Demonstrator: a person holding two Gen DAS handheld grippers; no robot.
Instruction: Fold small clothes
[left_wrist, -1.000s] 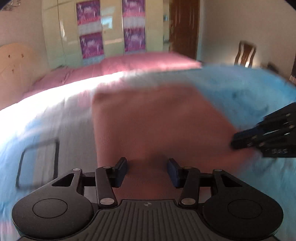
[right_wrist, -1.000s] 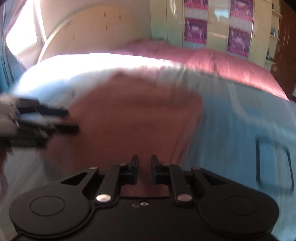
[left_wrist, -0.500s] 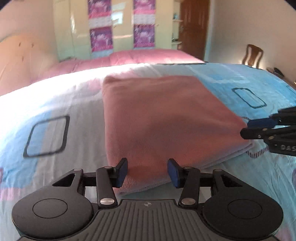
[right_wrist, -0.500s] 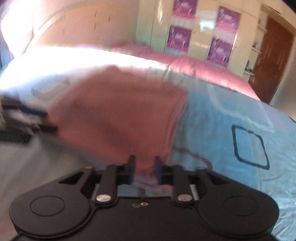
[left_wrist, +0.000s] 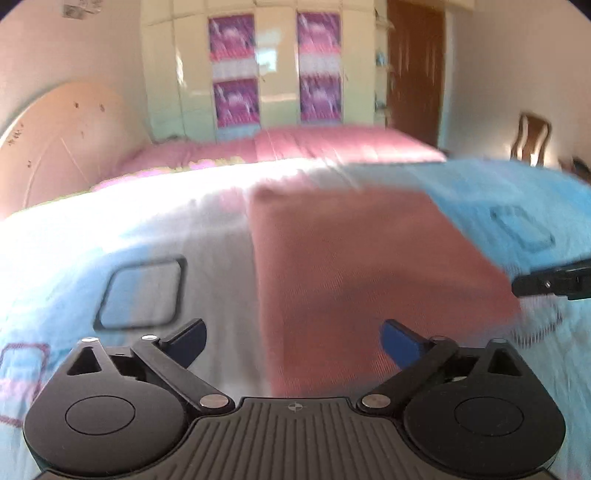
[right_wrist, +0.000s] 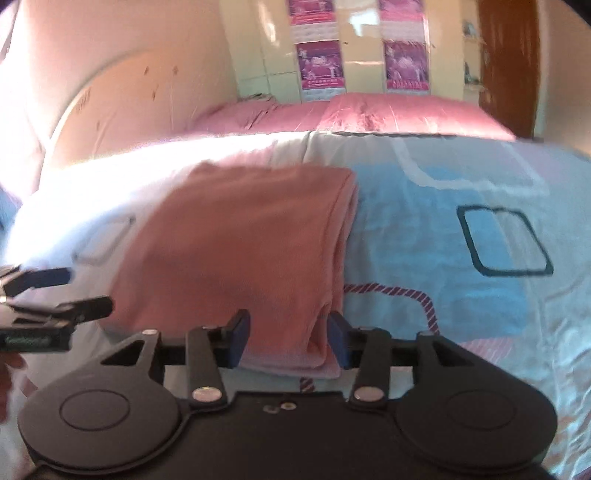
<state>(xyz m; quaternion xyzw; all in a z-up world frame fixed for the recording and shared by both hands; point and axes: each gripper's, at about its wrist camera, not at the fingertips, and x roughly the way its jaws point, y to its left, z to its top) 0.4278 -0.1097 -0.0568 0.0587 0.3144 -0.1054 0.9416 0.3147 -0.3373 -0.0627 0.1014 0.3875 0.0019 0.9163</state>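
Where the patterned blue-and-white bedspread spreads out, lies a folded salmon-pink knit garment, rectangular, soft and matte, layered edges stacked at its near right corner. Left gripper spread wide and still opening, blue pads clear of the cloth, gripping nothing. Right gripper partway apart and opening, pads flanking the garment's near corner without pressing it. Glossy cream wardrobe behind, purple posters blurred, no legible writing.

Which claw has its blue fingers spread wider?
The left gripper: its jaws are opening and splayed far apart, beside the pink cloth. The right gripper has a narrower gap.
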